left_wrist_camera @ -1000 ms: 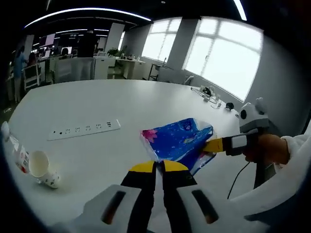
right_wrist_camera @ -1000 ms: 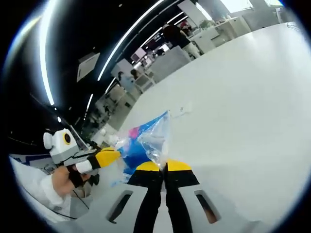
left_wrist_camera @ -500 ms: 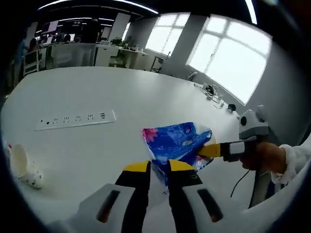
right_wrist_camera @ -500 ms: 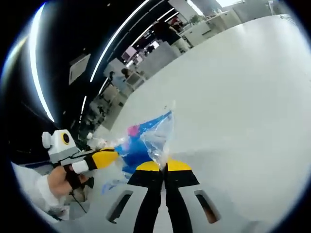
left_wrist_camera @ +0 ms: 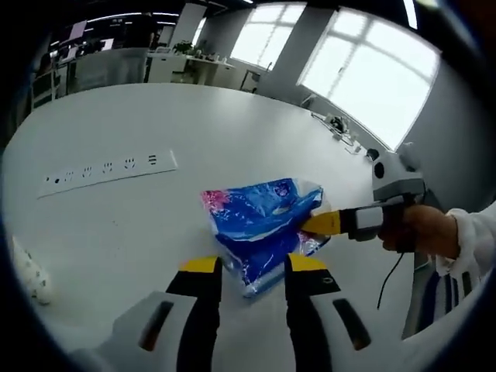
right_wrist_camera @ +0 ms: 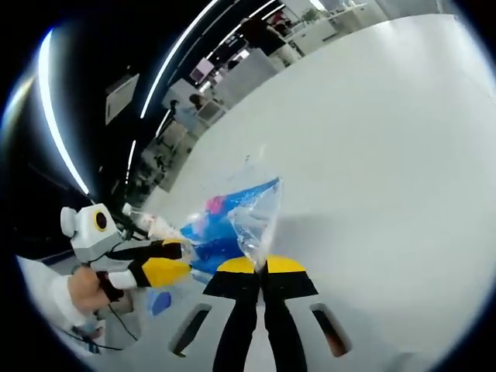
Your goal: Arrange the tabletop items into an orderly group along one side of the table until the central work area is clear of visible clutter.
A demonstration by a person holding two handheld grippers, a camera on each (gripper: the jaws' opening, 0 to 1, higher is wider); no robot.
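A blue plastic tissue packet (left_wrist_camera: pixel 260 221) with a pink flower print lies on the white table (left_wrist_camera: pixel 194 124). My left gripper (left_wrist_camera: pixel 255 265) is open, and the packet's near corner sits in the gap between its yellow-tipped jaws. From the right comes my right gripper (left_wrist_camera: pixel 310 225), held by a person's hand (left_wrist_camera: pixel 418 230) and pinching the packet's far end. In the right gripper view, my right gripper (right_wrist_camera: pixel 260 266) is shut on the packet's (right_wrist_camera: pixel 232 225) clear plastic flap. There my left gripper (right_wrist_camera: pixel 180 260) stands open at the packet's left.
A white power strip (left_wrist_camera: pixel 108 172) lies on the table behind the packet. A paper cup (left_wrist_camera: pixel 27 271) lies tipped at the far left edge. A small bottle (right_wrist_camera: pixel 151 226) lies beyond the left gripper. Desks and cables line the far side by the windows.
My left gripper's jaws have gone from shut to open around the packet's corner. The right gripper keeps its hold on the packet, which has shifted slightly left.
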